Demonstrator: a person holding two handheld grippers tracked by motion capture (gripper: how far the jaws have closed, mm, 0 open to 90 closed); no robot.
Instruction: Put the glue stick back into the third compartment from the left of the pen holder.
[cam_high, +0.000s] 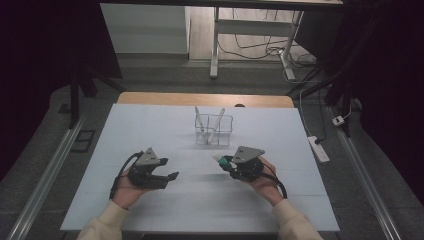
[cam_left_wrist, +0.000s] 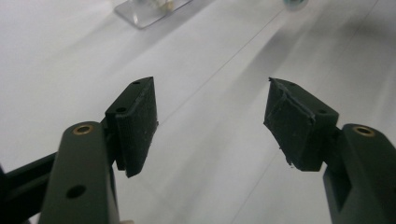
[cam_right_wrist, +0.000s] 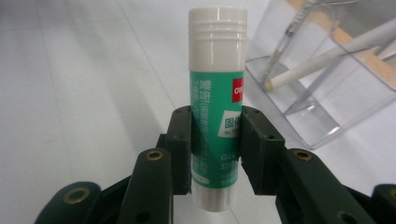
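Seen from above: a white table (cam_high: 150, 130), with a person's two cream-sleeved forearms coming in from the near edge. Held in the left hand (cam_high: 127, 192), a black left gripper (cam_high: 169, 178), jaws spread well apart over bare tabletop, nothing between them. Held in the right hand (cam_high: 264, 181), a right gripper (cam_high: 223, 162), jaws closed firmly on a glue stick (cam_high: 218, 160). In the right gripper view, glue stick (cam_right_wrist: 217, 107) upright between the pads, gripped around the green label, white cap end rising above the jaws, white base below them. Beyond the grippers, near the middle of the table, a clear plastic pen holder (cam_high: 214, 131) with divided compartments. Inside it, two white pens (cam_high: 218, 124) leaning at angles. Glue stick well short of the holder, raised off the table surface.
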